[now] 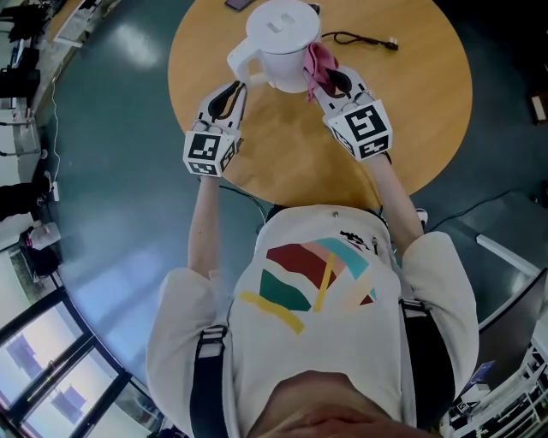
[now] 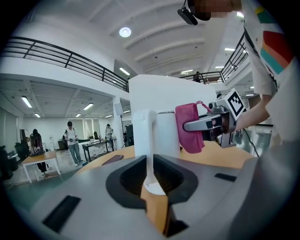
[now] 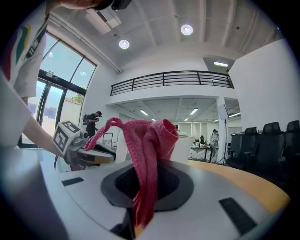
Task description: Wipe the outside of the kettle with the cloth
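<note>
A white kettle [image 1: 282, 38] stands on the far side of a round wooden table [image 1: 411, 111], its handle [image 1: 242, 62] pointing left. My left gripper [image 1: 229, 96] is shut on that handle; in the left gripper view the white handle [image 2: 144, 136] runs down between the jaws of the left gripper [image 2: 151, 180]. My right gripper [image 1: 330, 84] is shut on a pink cloth [image 1: 319, 62] that lies against the kettle's right side. In the right gripper view the cloth [image 3: 147, 150] hangs bunched from the jaws and hides most of the kettle [image 3: 183, 149]. The left gripper view shows the cloth [image 2: 189, 127] on the kettle wall [image 2: 164, 103].
A black cable [image 1: 364, 38] lies on the table behind the kettle to the right, and a dark phone [image 1: 238, 4] sits at the far edge. Bare wood stretches between the kettle and the table's near edge. People and desks stand far off in the hall.
</note>
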